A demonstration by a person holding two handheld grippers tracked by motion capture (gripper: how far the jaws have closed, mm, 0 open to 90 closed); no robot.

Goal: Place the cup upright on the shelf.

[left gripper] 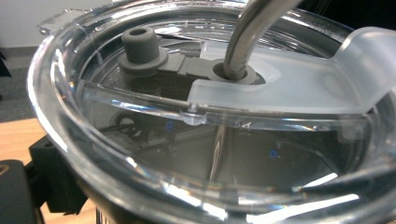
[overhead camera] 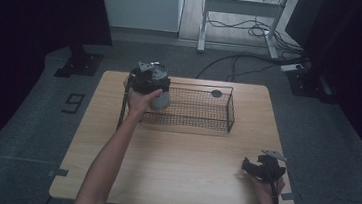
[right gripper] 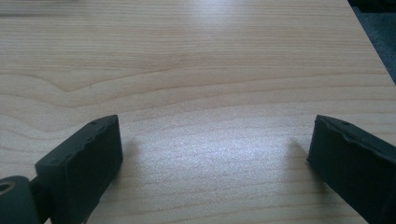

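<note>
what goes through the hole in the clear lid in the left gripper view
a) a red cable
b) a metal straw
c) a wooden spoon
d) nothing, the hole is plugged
b: a shiny metal straw passes through the grey grommet in the clear lid, beside a loose grey plug.

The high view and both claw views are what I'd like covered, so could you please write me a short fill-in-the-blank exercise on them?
1. The left claw holds a grey tumbler with a clear plastic lid at the left end of the black wire ____.
2. A bent metal ____ passes through the lid.
3. The right claw stands ____ over the light wooden table.

Missing words: basket; straw; open
</note>
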